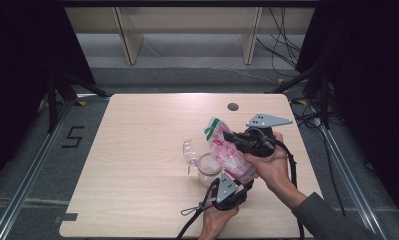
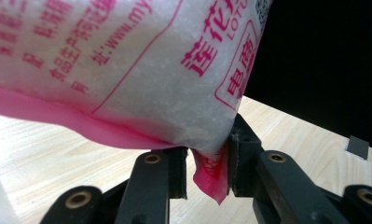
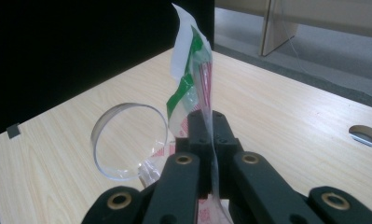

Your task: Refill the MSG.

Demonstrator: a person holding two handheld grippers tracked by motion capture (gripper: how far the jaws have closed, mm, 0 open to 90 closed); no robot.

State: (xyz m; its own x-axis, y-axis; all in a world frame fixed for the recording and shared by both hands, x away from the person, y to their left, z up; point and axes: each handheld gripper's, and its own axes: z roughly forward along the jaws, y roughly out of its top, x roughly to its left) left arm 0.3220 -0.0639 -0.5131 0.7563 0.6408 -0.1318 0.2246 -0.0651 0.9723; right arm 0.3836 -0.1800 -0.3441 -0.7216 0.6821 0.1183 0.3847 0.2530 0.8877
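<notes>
L claw (image 2: 207, 161) view: bag (image 2: 127, 70) print; high view: jar (image 1: 208, 169).

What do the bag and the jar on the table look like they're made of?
The bag looks like thin, glossy plastic film: translucent white, printed pink, with white grains showing through. The jar seems to be clear glass or rigid plastic: see-through with a shiny rim. Which one is unclear.

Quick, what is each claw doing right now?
Left claw: closed on the bottom corner of the bag.
Right claw: closed on the bag's thin upper part.
</notes>
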